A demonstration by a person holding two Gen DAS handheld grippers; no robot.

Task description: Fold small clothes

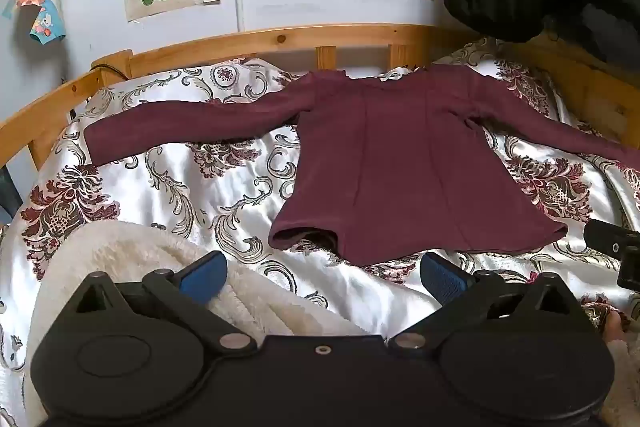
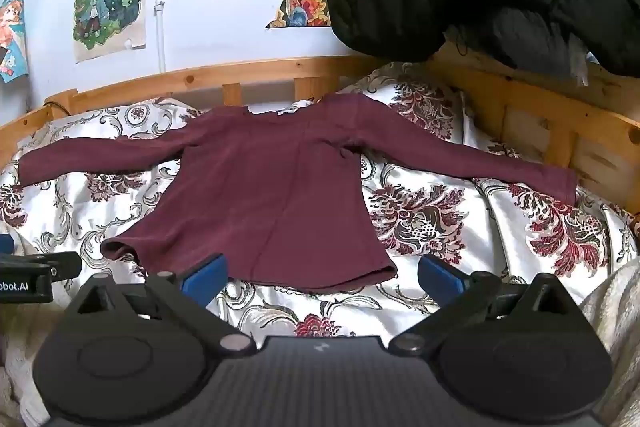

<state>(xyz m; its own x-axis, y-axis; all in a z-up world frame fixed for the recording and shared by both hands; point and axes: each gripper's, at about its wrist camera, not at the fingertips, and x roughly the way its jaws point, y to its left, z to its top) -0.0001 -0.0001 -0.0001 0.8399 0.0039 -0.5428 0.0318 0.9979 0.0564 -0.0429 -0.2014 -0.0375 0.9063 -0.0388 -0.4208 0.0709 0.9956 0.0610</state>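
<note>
A maroon long-sleeved knit top [image 1: 400,155] lies flat on the white satin bedspread with dark red floral print [image 1: 192,187], sleeves spread wide, neckline toward the pine bed frame's rail [image 1: 256,41]. The left gripper [image 1: 320,277], blue-padded fingers wide apart, hovers at the bedspread's near edge, just short of the hem, beside a cream fleece blanket [image 1: 132,259].

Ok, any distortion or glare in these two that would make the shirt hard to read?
Left wrist view: fisheye bends the bed rail into an arc, and the satin bedspread shows bright sheen, but the shirt stays sharp. Right wrist view: same curved rail, dark corners, and the shirt is evenly lit.
</note>
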